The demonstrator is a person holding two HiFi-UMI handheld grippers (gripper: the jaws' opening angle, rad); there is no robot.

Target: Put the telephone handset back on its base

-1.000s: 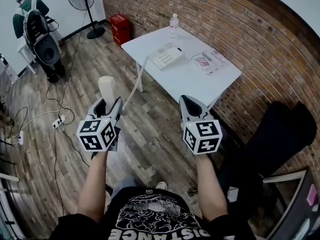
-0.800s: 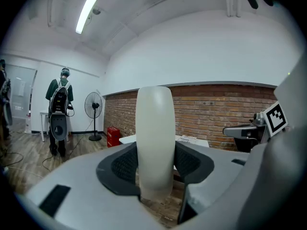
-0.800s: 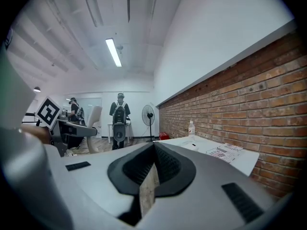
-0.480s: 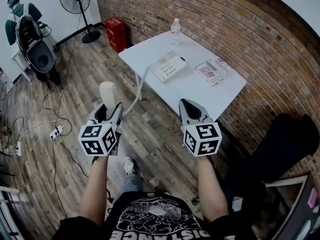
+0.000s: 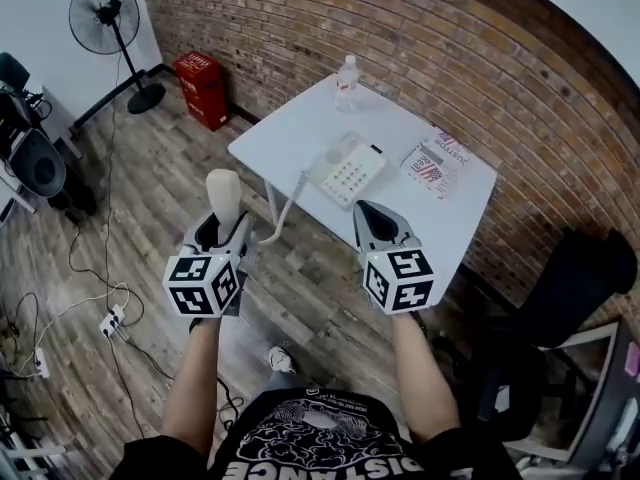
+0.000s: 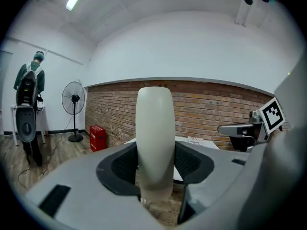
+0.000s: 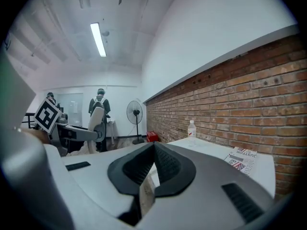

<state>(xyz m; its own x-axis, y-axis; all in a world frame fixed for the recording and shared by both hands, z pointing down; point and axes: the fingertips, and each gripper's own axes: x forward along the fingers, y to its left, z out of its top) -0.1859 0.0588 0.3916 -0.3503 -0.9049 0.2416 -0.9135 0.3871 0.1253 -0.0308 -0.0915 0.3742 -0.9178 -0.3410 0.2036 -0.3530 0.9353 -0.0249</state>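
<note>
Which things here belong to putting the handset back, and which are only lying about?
Job: handset, clamped in the left gripper; coiled cord; telephone base; white table.
Lying about: water bottle; newspaper; red box; standing fan; black chair.

The left gripper (image 5: pixel 225 225) hides the lower end of the handset (image 5: pixel 222 193) between its jaws.

A white table (image 5: pixel 290 133) in a brick-walled room.
A water bottle (image 5: pixel 346 81) stands at the table's far edge near the brick wall (image 5: pixel 460 53), and a printed magazine (image 5: pixel 437 163) lies flat towards its right end. A red box (image 5: pixel 203 89) sits against the wall, a pedestal fan (image 5: pixel 105 16) beyond it, and a black chair (image 5: pixel 575 278) at right.
</note>
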